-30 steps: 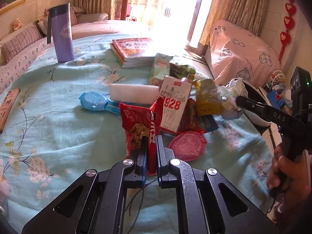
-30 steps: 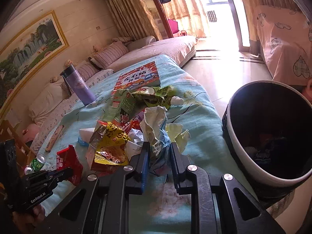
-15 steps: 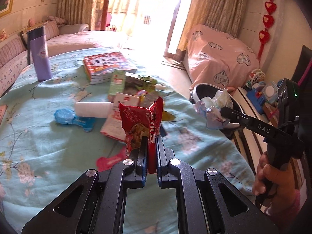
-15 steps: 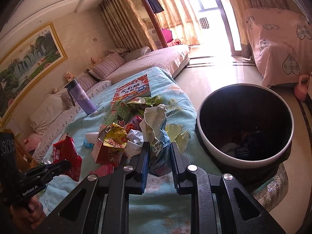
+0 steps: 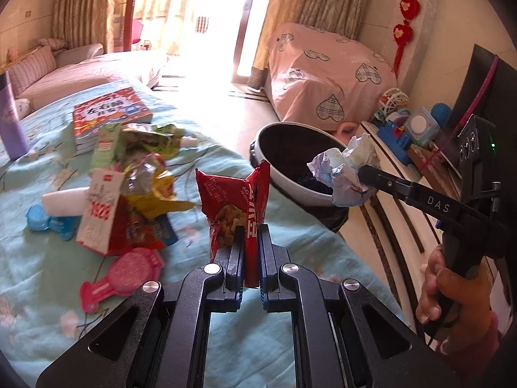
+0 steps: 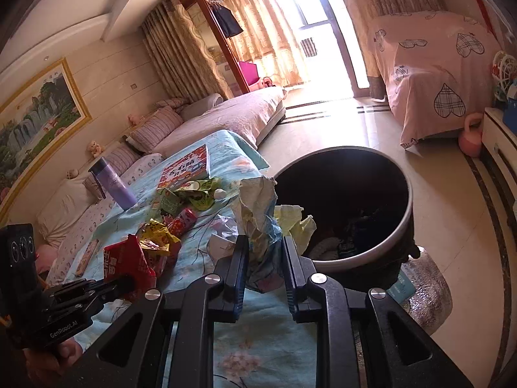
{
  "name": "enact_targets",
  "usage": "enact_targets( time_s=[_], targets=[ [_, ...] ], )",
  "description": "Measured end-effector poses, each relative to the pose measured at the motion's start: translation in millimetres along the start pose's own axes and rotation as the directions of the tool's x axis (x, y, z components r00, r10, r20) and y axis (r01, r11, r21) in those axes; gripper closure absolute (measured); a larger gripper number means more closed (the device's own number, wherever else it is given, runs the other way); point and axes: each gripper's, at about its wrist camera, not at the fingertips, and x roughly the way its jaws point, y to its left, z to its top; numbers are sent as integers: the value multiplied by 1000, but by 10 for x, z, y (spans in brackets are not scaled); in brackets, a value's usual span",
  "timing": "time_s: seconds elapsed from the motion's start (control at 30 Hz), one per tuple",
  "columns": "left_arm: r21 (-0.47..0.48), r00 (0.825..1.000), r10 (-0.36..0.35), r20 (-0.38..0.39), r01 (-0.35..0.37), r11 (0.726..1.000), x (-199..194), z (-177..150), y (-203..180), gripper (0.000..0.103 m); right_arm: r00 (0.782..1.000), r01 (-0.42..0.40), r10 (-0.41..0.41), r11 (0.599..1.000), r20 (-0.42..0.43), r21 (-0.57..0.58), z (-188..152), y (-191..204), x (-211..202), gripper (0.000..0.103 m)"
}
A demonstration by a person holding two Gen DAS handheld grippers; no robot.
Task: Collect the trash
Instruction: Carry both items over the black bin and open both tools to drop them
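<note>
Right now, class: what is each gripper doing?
Left gripper: shut on the red snack bag.
Right gripper: shut on the crumpled paper wad.

Purple bottle (image 6: 113, 185) stands upright on the blue floral tablecloth (image 5: 38, 265), with a stack of kids' books (image 5: 108, 113) near it. Pink heart-print cover (image 6: 433, 74) drapes some furniture by the bright doorway, and a framed waterfall painting (image 6: 35, 119) hangs above the sofa (image 6: 226, 116).

The counter (image 5: 48, 278), under a pale blue floral cloth, carries a purple bottle (image 5: 11, 129) at far left of the frame, a book (image 5: 110, 113) above centre-left, heaped wrappers (image 5: 142, 174) mid-left, and a pink fan (image 5: 122, 274) lower left.
</note>
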Motion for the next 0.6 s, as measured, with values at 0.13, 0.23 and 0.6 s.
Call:
enact_targets(
  time_s=[0.13, 0.23, 0.6],
  targets=[
    [17, 1000, -21, -15, 21, 1000, 142, 111, -117, 96, 1000, 17, -18, 1000, 12, 15, 35, -143, -48, 82],
    [32, 999, -31, -23, 32, 999, 236, 201, -211, 96, 999, 29, -30, 999, 19, 27, 75, -229, -58, 82],
    [57, 997, -59, -52, 62, 996, 573, 514, -445, 96, 997, 60, -61, 997, 38, 41, 290, -506, -37, 82]
  ],
)
